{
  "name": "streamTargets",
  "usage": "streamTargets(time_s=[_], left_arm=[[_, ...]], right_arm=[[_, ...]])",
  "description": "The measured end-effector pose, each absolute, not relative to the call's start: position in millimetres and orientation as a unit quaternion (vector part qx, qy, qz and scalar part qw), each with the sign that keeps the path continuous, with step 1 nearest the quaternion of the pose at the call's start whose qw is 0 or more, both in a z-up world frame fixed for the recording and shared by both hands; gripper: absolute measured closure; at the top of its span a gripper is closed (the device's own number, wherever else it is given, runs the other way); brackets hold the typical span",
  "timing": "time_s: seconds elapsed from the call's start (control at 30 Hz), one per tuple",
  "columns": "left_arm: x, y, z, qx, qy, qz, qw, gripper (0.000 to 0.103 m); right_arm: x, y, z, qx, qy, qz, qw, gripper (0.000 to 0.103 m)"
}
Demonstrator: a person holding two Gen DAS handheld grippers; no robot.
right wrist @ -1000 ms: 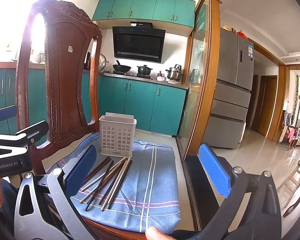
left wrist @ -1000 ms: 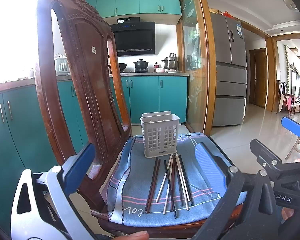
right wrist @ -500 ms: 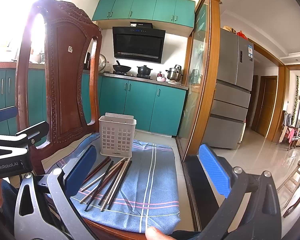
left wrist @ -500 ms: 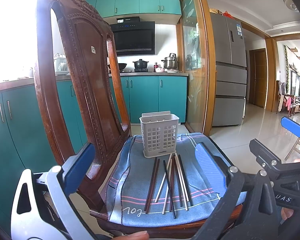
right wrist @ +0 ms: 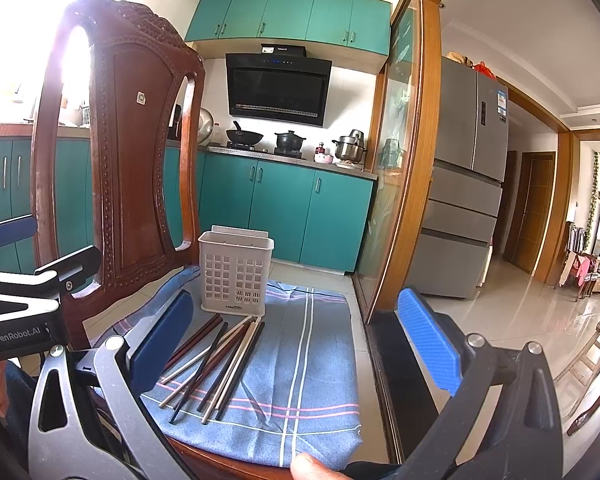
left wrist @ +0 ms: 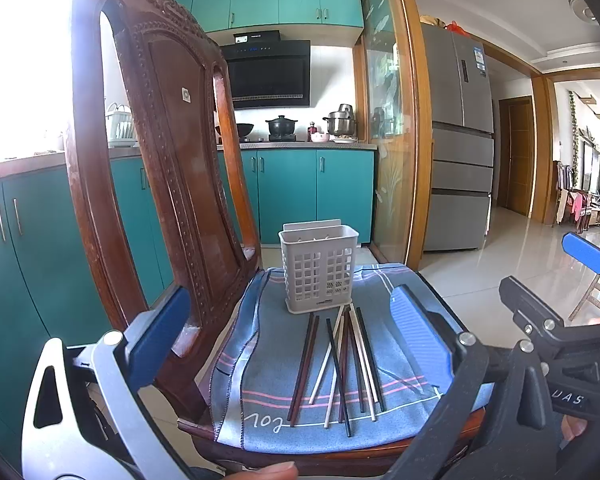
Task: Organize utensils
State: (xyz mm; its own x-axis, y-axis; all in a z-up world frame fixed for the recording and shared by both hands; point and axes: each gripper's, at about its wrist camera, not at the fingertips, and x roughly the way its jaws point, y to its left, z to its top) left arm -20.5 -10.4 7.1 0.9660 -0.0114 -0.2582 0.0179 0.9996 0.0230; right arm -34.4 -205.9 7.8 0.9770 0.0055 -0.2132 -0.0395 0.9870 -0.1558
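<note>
1. While both tools hover near the chair's front edge, the left gripper (left wrist: 290,344) has its fingers spread wide, holding nothing.
2. The right gripper (right wrist: 296,344) is likewise wide apart and empty.
3. Loose chopsticks (left wrist: 340,364) lie fanned on the blue cloth (left wrist: 260,360), just before the upright white holder (left wrist: 318,270) on the seat.

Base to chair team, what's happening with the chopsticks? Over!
Left hand-held gripper open, empty. Right hand-held gripper open, empty. Chopsticks loose on the blue cloth, in front of the white basket. Nothing in the way.
</note>
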Motion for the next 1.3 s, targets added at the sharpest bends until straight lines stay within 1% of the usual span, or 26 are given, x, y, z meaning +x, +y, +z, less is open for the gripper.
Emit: streamTargets(time_s=[1.3], left_arm=[[-15.0, -10.8, 3.6, 0.008, 0.144, -0.009, 0.99, 0.003]], right_arm=[[-28.1, -208.8, 1.5, -0.082, 0.115, 0.014, 0.99, 0.003]])
